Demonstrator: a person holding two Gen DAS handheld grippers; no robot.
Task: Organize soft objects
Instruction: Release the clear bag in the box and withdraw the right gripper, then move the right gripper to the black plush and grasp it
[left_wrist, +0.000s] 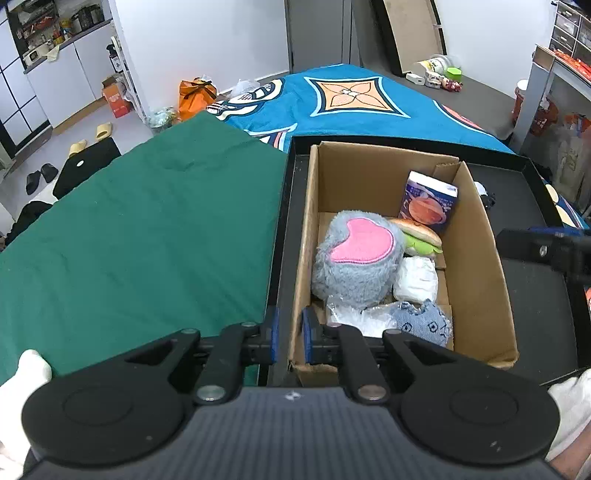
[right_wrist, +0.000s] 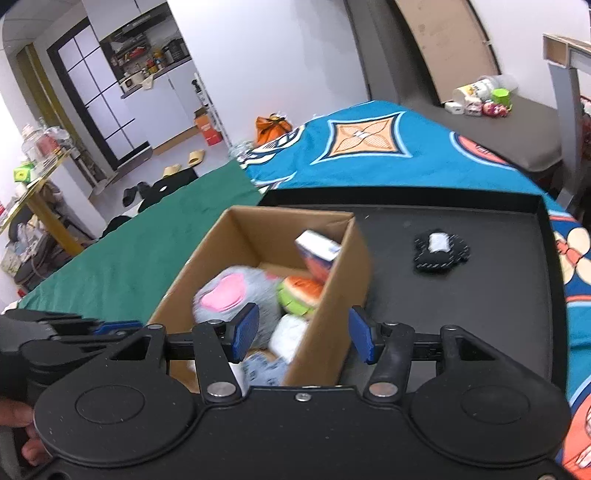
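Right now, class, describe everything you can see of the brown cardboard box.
The brown cardboard box is open-topped, made of plain corrugated card, and stands upright in a black tray. A short flap folds inward at its far corner. Inside lie a grey plush with a pink patch, a toy burger, a blue carton leaning on the wall, a white bundle and a blue knit piece. The left tongs pinch its near wall.

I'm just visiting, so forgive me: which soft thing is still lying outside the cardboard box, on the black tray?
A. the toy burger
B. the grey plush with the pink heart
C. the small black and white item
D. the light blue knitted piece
C. The small black and white item lies alone on the black tray, to the right of the cardboard box, while the other three sit inside the box.
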